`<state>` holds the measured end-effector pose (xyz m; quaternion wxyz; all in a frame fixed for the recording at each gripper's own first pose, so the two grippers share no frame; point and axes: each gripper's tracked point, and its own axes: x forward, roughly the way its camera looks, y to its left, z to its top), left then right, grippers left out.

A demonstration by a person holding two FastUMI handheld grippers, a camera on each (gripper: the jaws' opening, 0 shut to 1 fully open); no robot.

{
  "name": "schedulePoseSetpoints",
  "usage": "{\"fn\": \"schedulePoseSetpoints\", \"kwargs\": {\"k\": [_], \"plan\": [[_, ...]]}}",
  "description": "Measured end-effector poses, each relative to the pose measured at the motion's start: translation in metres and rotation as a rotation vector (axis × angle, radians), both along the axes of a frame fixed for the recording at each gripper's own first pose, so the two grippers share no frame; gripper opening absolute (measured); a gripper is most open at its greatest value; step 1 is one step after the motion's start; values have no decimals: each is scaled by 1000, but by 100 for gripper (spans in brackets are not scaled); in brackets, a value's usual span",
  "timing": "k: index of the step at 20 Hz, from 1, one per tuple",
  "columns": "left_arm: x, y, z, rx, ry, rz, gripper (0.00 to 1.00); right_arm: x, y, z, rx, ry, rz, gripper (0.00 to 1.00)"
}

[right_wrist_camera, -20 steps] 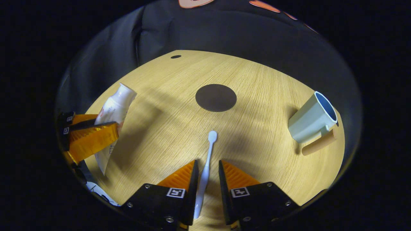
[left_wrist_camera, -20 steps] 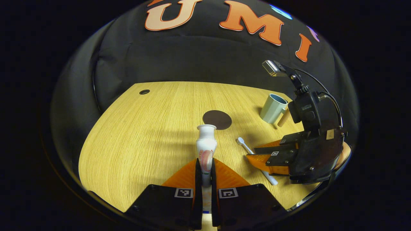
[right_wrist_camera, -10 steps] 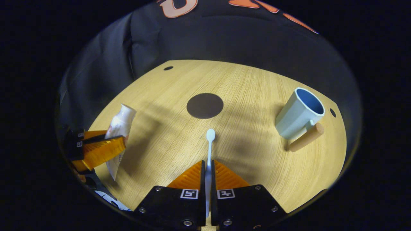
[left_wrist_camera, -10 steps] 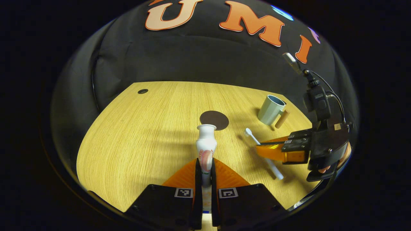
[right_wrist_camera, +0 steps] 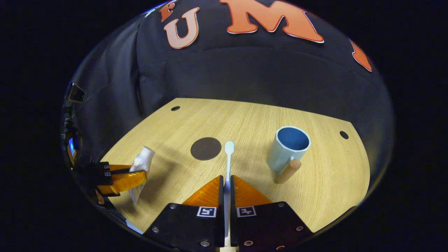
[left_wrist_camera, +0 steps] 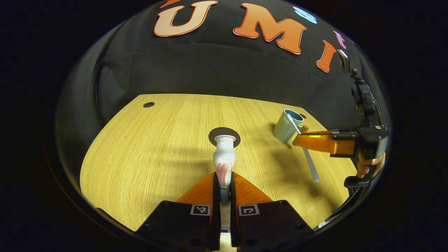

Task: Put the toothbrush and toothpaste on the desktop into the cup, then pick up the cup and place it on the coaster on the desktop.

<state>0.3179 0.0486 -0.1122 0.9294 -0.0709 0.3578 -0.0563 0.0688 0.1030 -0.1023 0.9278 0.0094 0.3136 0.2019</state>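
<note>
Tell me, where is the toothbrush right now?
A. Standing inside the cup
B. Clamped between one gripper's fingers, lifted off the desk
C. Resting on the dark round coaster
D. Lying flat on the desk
B: the right gripper has both fingers closed on the toothbrush, which hangs above the desk, outside the cup.
</note>
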Motion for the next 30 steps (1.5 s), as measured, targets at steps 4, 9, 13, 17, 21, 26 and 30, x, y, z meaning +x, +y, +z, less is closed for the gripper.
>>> {"fn": "schedulePoseSetpoints", "kwargs": {"k": [4, 9, 13, 17, 21, 26, 30], "plan": [[10, -4, 6, -12, -52, 5, 15, 19, -12, 22, 51, -104, -36, 7], [20, -6, 11, -14, -89, 5, 15, 45, -41, 54, 77, -271, -128, 6], [28, -9, 11, -19, -121, 0, 15, 64, -54, 63, 105, -334, -178, 7], [39, -14, 12, -39, -154, -9, 15, 87, -75, 67, 110, -429, -276, 7], [42, -16, 9, -43, -162, -13, 15, 103, -90, 84, 138, -535, -329, 7], [46, -15, 7, -43, -155, -9, 15, 120, -107, 97, 216, -631, -381, 7], [49, -13, 2, -39, -140, 0, 15, 134, -116, 100, 233, -690, -392, 7]]}}
